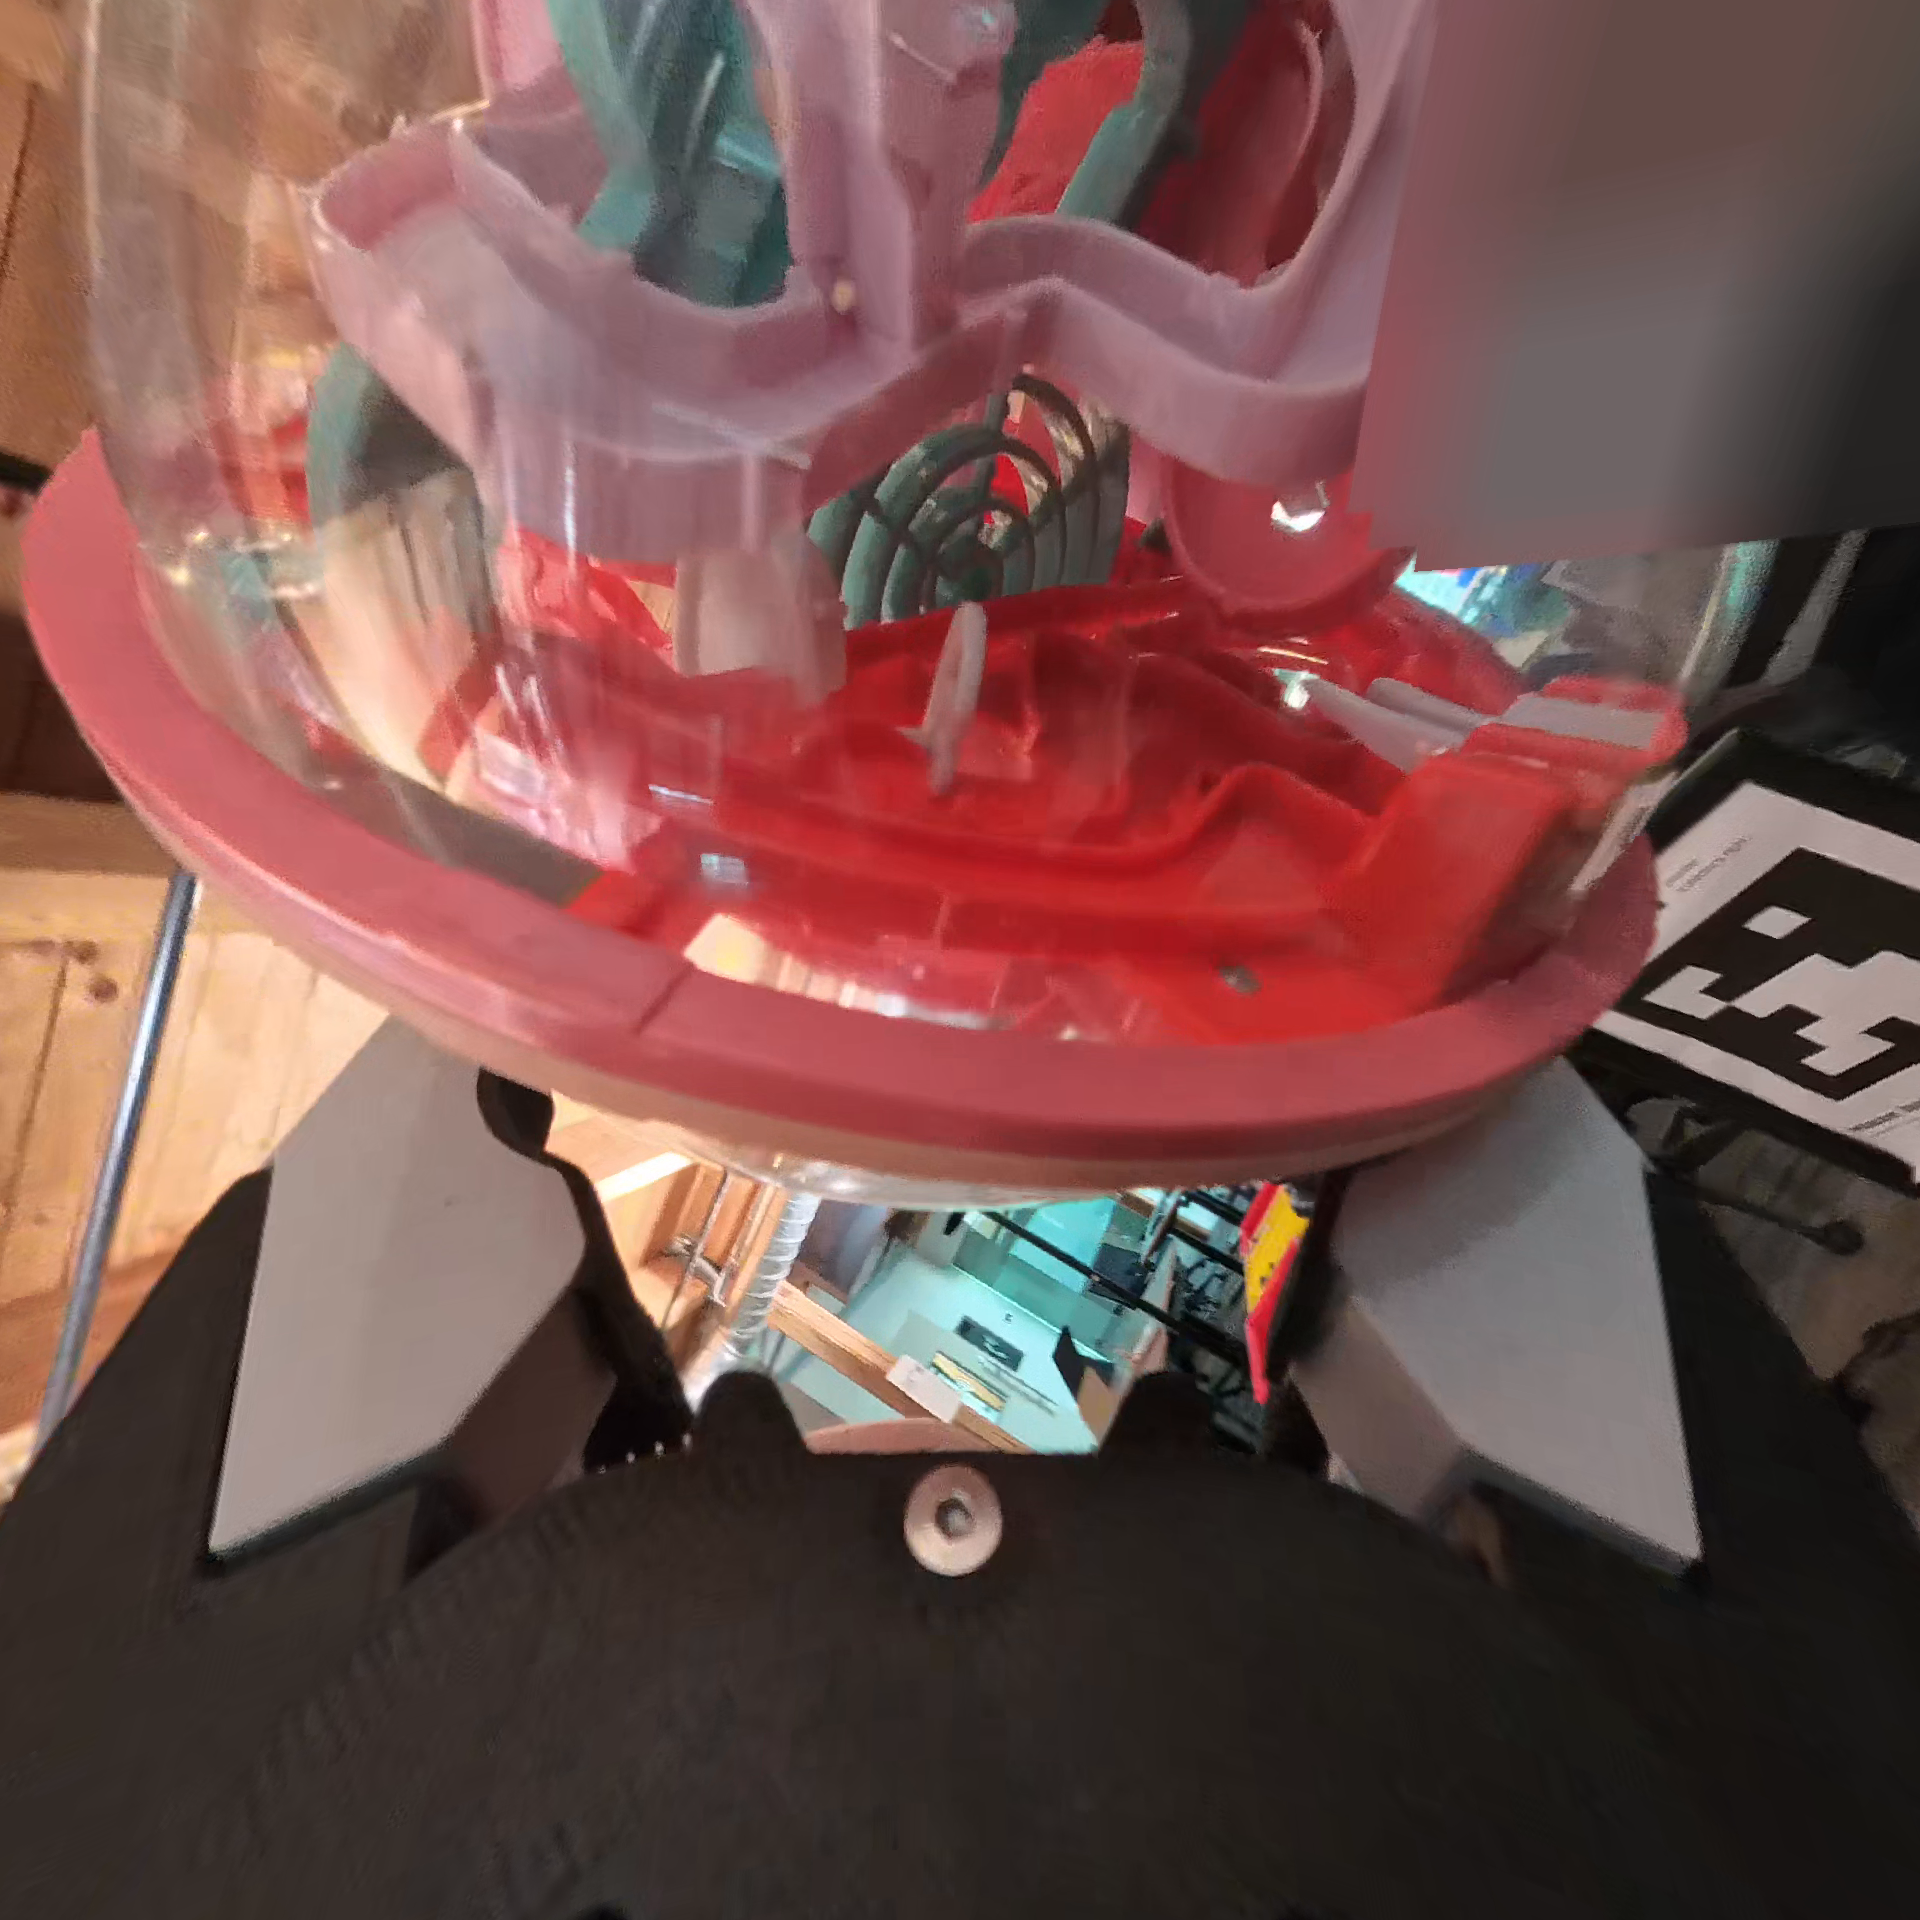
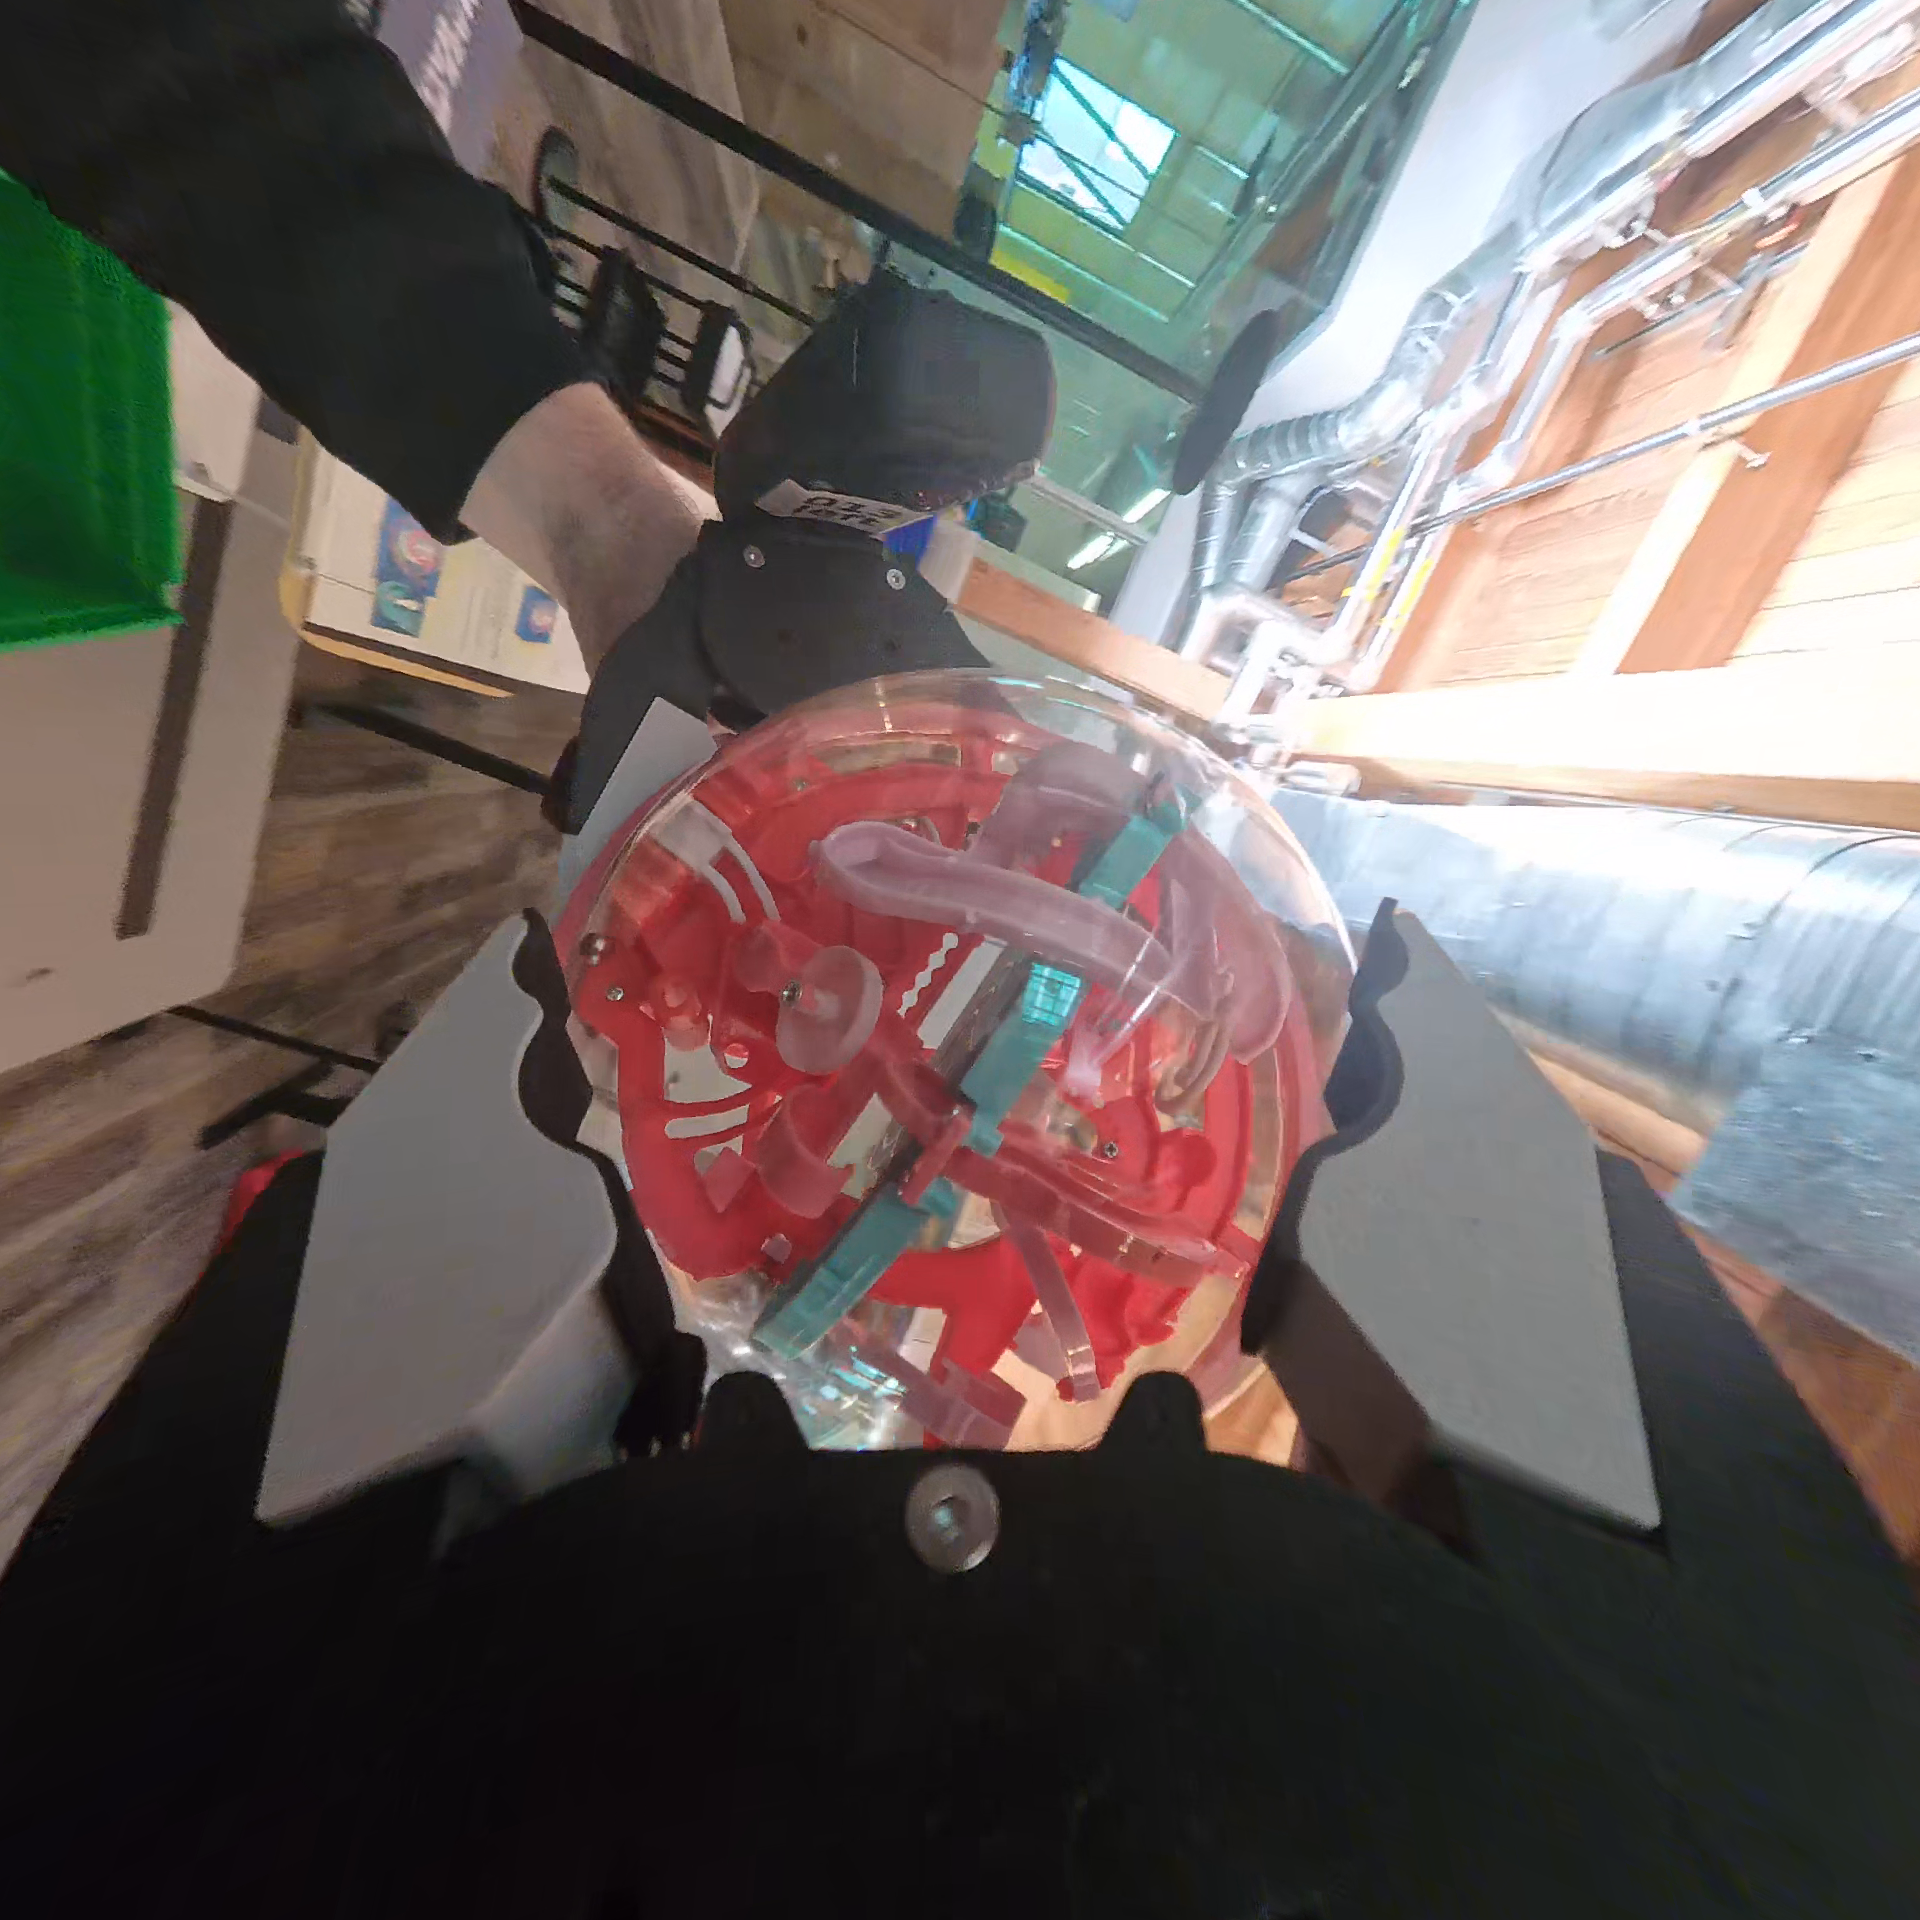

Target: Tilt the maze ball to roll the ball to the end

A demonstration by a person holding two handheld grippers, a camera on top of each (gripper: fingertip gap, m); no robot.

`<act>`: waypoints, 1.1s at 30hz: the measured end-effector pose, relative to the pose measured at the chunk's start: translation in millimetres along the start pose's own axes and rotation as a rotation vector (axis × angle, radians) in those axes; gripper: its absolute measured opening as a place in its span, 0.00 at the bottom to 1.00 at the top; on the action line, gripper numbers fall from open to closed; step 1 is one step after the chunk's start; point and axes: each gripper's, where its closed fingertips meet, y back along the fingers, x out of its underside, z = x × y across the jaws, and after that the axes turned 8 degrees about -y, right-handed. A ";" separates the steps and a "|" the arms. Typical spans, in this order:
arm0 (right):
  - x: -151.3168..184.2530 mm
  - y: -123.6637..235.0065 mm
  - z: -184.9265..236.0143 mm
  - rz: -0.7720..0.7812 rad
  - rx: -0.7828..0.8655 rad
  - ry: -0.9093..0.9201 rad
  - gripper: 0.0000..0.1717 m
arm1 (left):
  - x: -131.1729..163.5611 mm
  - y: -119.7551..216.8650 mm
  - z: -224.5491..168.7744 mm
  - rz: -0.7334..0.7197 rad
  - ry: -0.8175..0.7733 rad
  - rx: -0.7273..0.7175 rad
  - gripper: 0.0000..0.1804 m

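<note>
Maze ball [image 2: 935,1039] clamped betw fingers of both grippers, right [image 2: 951,1049] + left [image 2: 790,707]; tilt slowly, small angles, watch steel ball [image 2: 593,944] on red track.

Colours and patterns

Maze ball [image 2: 935,1039]: clear shell, red, lilac and teal tracks, pink rim [image 1: 831,1060]. Grippers: black bodies, grey fingers [image 2: 436,1195]. Marker [image 1: 1787,987]: black-and-white blocks. Sleeve [image 2: 312,229]: black.
</note>
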 end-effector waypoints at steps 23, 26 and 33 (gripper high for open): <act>38.2 -33.1 9.3 0.044 0.176 0.275 0.84 | 57.5 -11.1 31.7 0.203 -0.260 -0.141 0.86; 31.5 -16.7 -4.4 0.057 0.255 0.305 0.85 | 35.6 -20.0 42.5 0.200 -0.324 -0.144 0.86; 23.3 -3.5 -6.2 0.161 0.146 0.326 0.85 | 17.8 -28.2 33.6 0.140 -0.205 -0.186 0.86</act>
